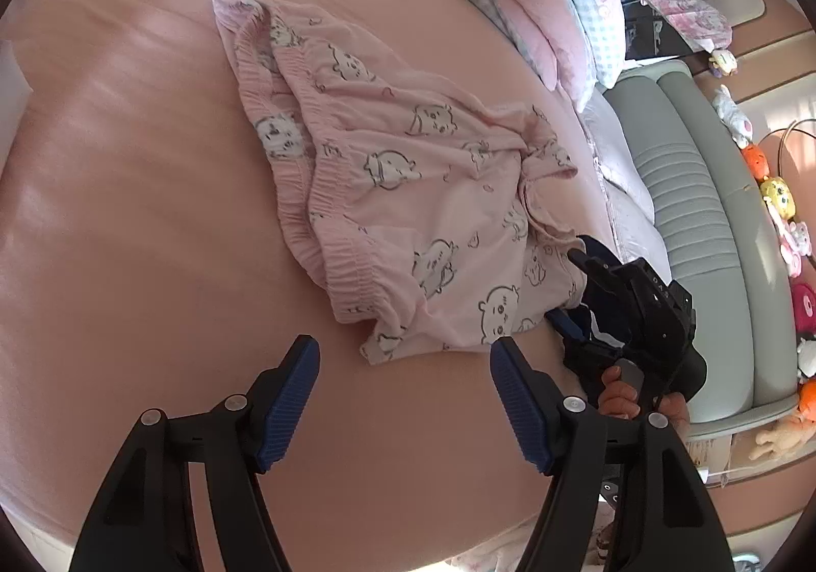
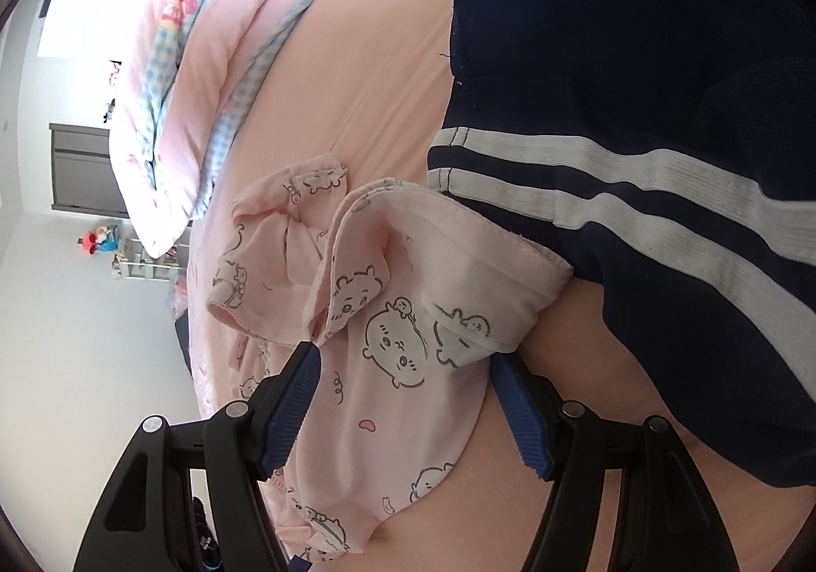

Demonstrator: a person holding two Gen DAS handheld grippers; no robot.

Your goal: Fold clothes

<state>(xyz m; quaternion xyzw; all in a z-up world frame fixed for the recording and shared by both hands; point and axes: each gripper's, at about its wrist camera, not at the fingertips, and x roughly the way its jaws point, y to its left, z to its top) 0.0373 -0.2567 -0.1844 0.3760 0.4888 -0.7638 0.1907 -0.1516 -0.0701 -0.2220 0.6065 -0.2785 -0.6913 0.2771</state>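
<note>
Pink pyjama shorts (image 1: pixel 408 194) with a cartoon animal print lie crumpled on the pink bed sheet (image 1: pixel 127 215), elastic waistband to the left. My left gripper (image 1: pixel 405 360) hovers open just below the shorts' lower hem, with nothing between its fingers. My right gripper (image 1: pixel 574 291), held by a hand (image 1: pixel 619 398), is at the shorts' right leg hem. In the right wrist view my right gripper (image 2: pixel 405 357) stands open with the shorts (image 2: pixel 392 342) lying between its fingers, the folded leg hem just ahead. A navy garment (image 2: pixel 637 61) with two white stripes lies right beside it.
A bunched pink and blue-checked quilt (image 1: pixel 561 10) lies at the far end of the bed. A grey-green padded headboard (image 1: pixel 688 215) runs along the right, with plush toys (image 1: pixel 775 199) on a ledge beyond. Bare sheet stretches left of the shorts.
</note>
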